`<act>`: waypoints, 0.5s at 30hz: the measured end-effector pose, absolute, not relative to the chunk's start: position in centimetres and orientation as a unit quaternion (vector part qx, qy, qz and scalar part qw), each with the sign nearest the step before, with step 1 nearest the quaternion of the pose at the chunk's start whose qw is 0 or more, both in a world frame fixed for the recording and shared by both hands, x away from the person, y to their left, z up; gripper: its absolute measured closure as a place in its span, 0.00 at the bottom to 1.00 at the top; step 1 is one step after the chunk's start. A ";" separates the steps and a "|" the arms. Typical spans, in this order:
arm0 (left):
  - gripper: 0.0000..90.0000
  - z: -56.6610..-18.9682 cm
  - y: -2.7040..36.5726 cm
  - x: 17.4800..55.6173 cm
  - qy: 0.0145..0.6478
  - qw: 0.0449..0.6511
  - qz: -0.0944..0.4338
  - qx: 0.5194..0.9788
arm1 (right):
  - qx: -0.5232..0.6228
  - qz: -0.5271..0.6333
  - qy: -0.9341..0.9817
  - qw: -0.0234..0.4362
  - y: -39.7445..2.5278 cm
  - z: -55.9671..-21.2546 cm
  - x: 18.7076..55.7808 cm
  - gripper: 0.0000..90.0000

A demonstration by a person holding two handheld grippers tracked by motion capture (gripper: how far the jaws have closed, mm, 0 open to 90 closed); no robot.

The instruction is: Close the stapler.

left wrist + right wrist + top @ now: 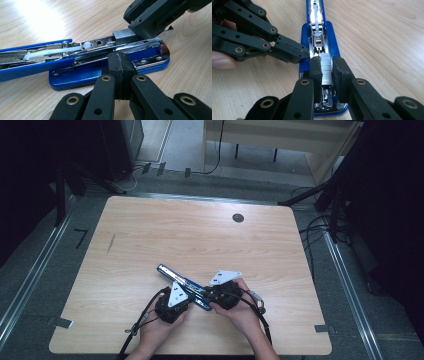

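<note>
Stapler [182, 285], blue, lies opened out flat on the wooden worktop [150, 235], near the front edge, roughly mid-width, running diagonally from back-left to front-right. Lid swung back w/ white pusher rod showing; metal magazine [100, 46] exposed above the blue base [82, 77].

Right gripper [327, 68]: jaws clamped on a strip of staples [326, 67], held over the magazine toward the stapler's front-right end. In the left gripper view the strip sits on/just above the channel; can't tell if it's seated.

Left gripper [119, 67]: jaws together, pads pressed flat against each other, tips touching the side of the base approx. midway along. Can't tell if anything's pinched between them.

Both hands come in from the front edge, grippers nearly touching across the stapler. Small dark round hole [238, 218] near the back edge, right of centre.
</note>
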State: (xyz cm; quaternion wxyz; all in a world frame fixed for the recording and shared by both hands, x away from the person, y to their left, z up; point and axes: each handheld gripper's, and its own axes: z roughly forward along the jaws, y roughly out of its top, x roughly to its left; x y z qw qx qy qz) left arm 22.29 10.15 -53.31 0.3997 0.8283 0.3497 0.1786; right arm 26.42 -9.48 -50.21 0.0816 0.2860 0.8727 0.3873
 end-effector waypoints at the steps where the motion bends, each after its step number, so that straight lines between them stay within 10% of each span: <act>1: 1.00 -53.3 10.1 22.3 0.350 0.400 0.179 0.828 | 0.283 0.389 0.872 0.086 -9.5 -50.1 26.4 0.89; 15: 1.00 -53.3 10.1 22.3 0.350 0.401 0.179 0.827 | 0.266 0.369 0.886 0.084 -9.0 -48.9 26.0 0.89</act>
